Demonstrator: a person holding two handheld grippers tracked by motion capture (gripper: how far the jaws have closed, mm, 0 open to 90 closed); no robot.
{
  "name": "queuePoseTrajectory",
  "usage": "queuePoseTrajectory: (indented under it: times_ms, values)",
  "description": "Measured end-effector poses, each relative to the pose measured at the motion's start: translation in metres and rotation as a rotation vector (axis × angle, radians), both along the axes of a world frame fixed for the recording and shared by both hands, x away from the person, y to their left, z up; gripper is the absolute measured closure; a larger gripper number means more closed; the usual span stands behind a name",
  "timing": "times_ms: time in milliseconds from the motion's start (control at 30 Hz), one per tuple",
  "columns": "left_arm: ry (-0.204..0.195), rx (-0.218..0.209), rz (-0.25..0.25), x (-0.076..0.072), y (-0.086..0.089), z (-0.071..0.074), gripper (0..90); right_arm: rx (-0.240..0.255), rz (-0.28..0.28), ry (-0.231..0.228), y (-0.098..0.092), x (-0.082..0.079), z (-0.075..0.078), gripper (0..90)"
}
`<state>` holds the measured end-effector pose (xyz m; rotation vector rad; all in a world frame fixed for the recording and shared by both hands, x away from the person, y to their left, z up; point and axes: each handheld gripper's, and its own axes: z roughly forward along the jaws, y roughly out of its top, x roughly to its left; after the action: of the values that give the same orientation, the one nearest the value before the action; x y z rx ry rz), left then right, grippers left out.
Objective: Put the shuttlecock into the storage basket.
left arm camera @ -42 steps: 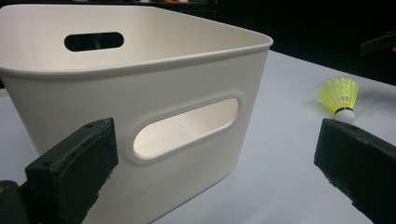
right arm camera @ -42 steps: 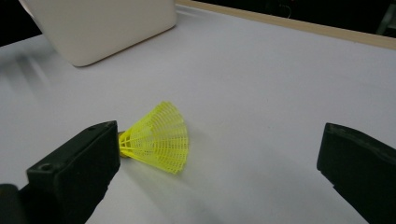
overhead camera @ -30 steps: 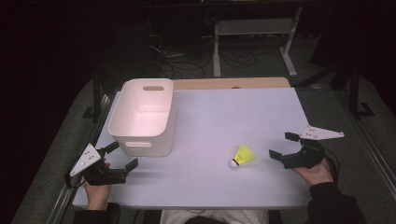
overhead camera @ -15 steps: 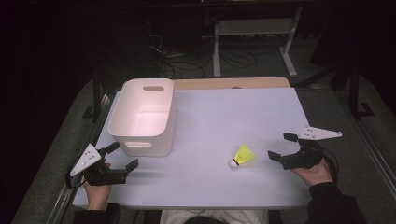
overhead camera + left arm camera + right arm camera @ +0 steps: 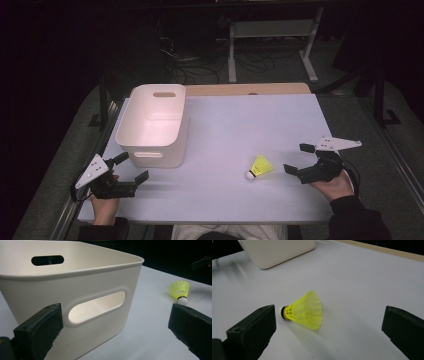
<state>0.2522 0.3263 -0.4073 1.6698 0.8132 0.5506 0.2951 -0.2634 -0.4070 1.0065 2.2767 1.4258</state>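
Shuttlecock of yellow plastic mesh with a white cork tip is lying on its side on the pale lavender tabletop, well right of the white plastic bin with slotted handles. At the table's near left corner, the left gripper is resting with jaws spread wide, facing the bin's near wall. Just right of the shuttlecock, the right gripper is sitting with jaws wide apart and holding nothing, the shuttlecock lying ahead of them, nearer one jaw, untouched.

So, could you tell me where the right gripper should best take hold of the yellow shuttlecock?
Probably at the narrow neck behind the white cork. The shuttlecock lies on its side, and the open right gripper already faces it across the table; the mesh skirt looks easier to crush.
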Motion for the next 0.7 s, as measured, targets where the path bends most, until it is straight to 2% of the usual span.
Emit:
queuePoseTrajectory:
  times_ms: [700]
  values:
    - [0.0, -0.001, -0.004, 0.0, 0.0, 0.0, 0.0, -0.055, 0.111, 0.01, 0.022, -0.006, 0.002, 0.0]
